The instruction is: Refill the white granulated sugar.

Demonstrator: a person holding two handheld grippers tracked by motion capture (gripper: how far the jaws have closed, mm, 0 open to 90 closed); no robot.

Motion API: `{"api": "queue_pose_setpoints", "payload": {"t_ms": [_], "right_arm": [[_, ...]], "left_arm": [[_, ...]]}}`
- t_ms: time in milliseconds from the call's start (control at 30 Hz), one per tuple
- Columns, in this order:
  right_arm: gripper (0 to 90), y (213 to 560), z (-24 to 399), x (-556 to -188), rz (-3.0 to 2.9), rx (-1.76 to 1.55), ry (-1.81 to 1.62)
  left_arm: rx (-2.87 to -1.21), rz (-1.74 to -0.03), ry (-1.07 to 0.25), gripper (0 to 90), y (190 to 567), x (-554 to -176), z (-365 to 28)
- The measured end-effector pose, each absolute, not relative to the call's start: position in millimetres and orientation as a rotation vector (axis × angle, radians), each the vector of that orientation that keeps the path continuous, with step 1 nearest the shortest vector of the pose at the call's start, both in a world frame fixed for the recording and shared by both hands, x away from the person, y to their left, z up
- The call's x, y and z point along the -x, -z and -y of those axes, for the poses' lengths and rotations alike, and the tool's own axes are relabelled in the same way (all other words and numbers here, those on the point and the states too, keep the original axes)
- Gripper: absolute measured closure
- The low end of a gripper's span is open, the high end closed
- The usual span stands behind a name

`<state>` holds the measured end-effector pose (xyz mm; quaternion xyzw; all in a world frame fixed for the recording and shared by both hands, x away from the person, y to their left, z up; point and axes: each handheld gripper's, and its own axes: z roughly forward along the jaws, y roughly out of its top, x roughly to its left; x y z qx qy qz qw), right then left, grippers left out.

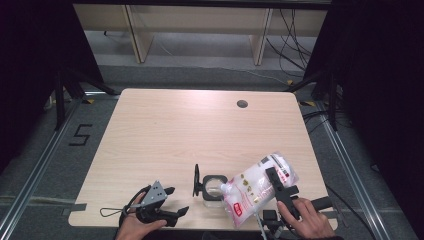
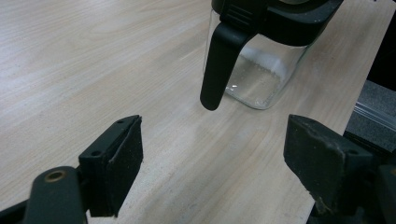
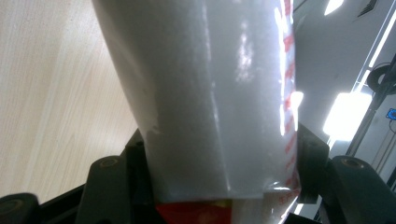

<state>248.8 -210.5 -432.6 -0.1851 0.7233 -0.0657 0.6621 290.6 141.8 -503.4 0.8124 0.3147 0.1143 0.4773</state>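
Observation:
A clear glass jar (image 1: pixel 214 191) with a black rim stands near the table's front edge, its black lid (image 1: pixel 196 181) flipped up on the left. My right gripper (image 1: pixel 276 181) is shut on a white plastic bag (image 1: pixel 252 182) with red print, tilted so its low corner rests at the jar's mouth. In the right gripper view the bag (image 3: pixel 201 84) sits clamped between both jaws of that gripper (image 3: pixel 219 161). My left gripper (image 1: pixel 177 200) stands open and empty, left of the jar. In its own view that gripper (image 2: pixel 215 135) faces the jar (image 2: pixel 261 70), where a black flap (image 2: pixel 219 65) hangs down and some white grains lie inside.
The wooden table (image 1: pixel 165 130) has a round cable hole (image 1: pixel 242 104) at the back right. Pale shelving (image 1: pixel 200 25) stands beyond it. Black stands and cables flank the table, and a "5" mark (image 1: pixel 81 135) is on the floor at left.

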Motion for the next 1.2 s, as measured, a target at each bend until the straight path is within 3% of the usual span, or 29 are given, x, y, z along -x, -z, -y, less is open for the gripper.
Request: {"api": "queue_pose_setpoints", "payload": {"t_ms": [1200], "right_arm": [[41.9,431.1,210.6,-247.3,-1.655,0.428,0.133]], "left_arm": [[-1.983,-0.784,-0.277,19.3,503.6,-290.1,-141.4]]}}
